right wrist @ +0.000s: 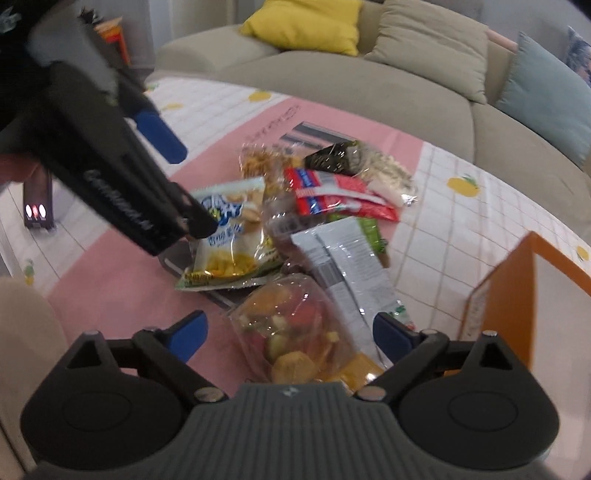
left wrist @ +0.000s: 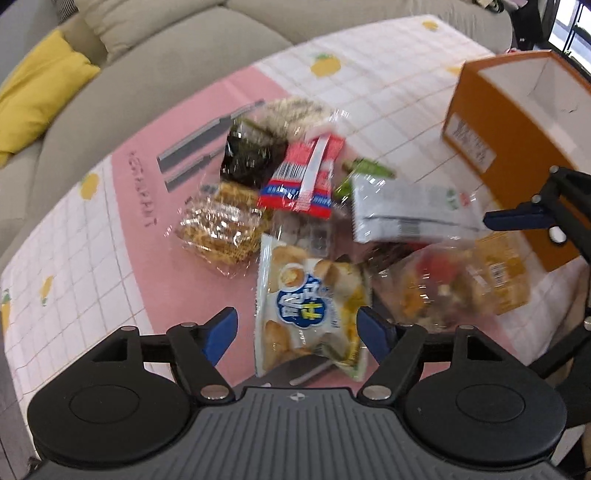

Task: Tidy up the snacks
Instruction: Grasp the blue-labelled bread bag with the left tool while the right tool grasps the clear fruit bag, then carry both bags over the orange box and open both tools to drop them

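Observation:
A pile of snack packets lies on a pink and white checked tablecloth (left wrist: 92, 258). My left gripper (left wrist: 297, 326) hangs open over a white and yellow cracker bag (left wrist: 310, 295), which lies between its blue pads untouched. My right gripper (right wrist: 290, 330) is open too, straddling a clear bag of mixed fruit chips (right wrist: 295, 325) without pressing it. Further back are a red packet (left wrist: 303, 177), a dark seaweed packet (left wrist: 251, 155), a clear bag of noodle snack (left wrist: 221, 229) and a silver-white packet (left wrist: 406, 210). An open orange box (left wrist: 517, 122) stands at the right, showing a white inside.
A beige sofa (right wrist: 351, 88) with a yellow cushion (right wrist: 306, 22) runs along the table's far side. In the right wrist view the left gripper's fingers (right wrist: 162, 134) reach in from the upper left, over the cracker bag (right wrist: 229, 236). The orange box (right wrist: 517, 295) stands close on the right.

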### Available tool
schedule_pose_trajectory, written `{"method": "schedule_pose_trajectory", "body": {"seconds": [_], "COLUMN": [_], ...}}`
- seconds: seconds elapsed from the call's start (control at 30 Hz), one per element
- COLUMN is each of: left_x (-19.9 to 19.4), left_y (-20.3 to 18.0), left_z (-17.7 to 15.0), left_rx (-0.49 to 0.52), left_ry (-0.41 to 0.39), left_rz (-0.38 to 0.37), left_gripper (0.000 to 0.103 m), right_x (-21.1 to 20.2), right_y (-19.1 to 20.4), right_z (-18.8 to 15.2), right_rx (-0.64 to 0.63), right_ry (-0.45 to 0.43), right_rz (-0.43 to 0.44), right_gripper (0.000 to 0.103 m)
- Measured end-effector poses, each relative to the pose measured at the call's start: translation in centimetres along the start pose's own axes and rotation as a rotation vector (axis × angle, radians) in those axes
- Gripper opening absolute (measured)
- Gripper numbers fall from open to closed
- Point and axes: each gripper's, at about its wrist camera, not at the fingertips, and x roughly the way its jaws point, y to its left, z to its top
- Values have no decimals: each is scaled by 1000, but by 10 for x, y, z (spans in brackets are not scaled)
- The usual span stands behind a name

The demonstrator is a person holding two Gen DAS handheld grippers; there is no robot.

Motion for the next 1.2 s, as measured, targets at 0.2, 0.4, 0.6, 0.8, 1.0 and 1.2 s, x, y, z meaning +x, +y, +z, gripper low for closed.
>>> {"method": "schedule_pose_trajectory", "body": {"seconds": [0.2, 0.4, 0.6, 0.8, 1.0, 1.2], "left_x": [25, 37, 27, -2, -30, -77], "left_y": [11, 12, 7, 2, -3, -18], "left_z": [-4, -5, -6, -8, -11, -13], "left_rx": [-43, -98, -126, -166, -216, -244], "left_ry": [19, 21, 13, -15, -35, -106], "left_rz": [-35, -75, -50, -19, 12, 2], "left_gripper": [86, 68, 53, 48, 45, 43], "right_x": [27, 36, 36, 26, 5, -31], "right_y": [8, 10, 10, 7, -18, -42], "right_z": [-5, -10, -12, -13, -14, -15], "right_rx": [-48, -72, -65, -28, 179, 332], "right_ry": [44, 55, 61, 60, 39, -25], "right_rz": [-15, -51, -52, -29, 116, 184], "right_gripper": [94, 80, 67, 60, 59, 59]}}
